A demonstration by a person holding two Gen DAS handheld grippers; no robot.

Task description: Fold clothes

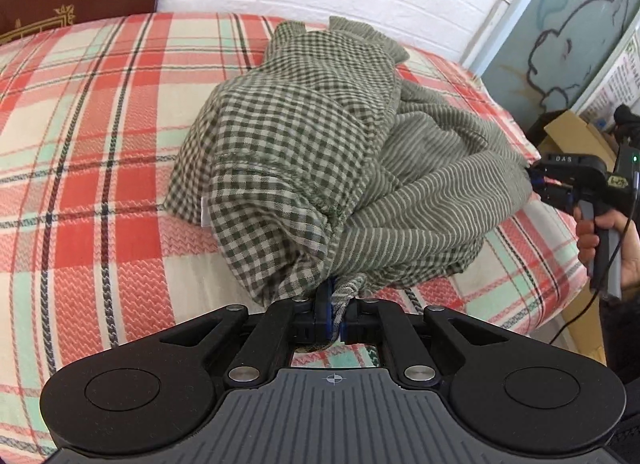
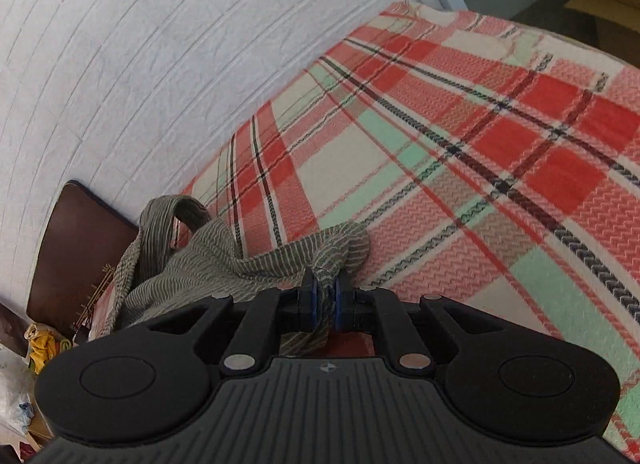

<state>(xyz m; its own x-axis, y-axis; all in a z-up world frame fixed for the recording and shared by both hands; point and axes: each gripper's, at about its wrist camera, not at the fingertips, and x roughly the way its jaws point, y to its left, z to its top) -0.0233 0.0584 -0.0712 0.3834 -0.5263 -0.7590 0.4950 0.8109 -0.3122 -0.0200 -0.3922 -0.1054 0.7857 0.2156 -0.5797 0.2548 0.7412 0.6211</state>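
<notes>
Crumpled green garment (image 1: 320, 144), gingham-checked and rib-striped, heaped on a bed's woven red plaid blanket (image 1: 88, 136). Left tongs (image 1: 334, 304) clenched on its near hem; right tongs (image 2: 325, 296) clenched on striped fabric.

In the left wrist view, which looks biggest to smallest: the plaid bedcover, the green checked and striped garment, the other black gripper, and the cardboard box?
1. Red, cream and mint plaid bedcover.
2. Green checked and striped garment, bunched on the bedcover.
3. Black right gripper and brown cardboard box: unsure. Both sit at the picture's edge, the box partly hidden.
</notes>
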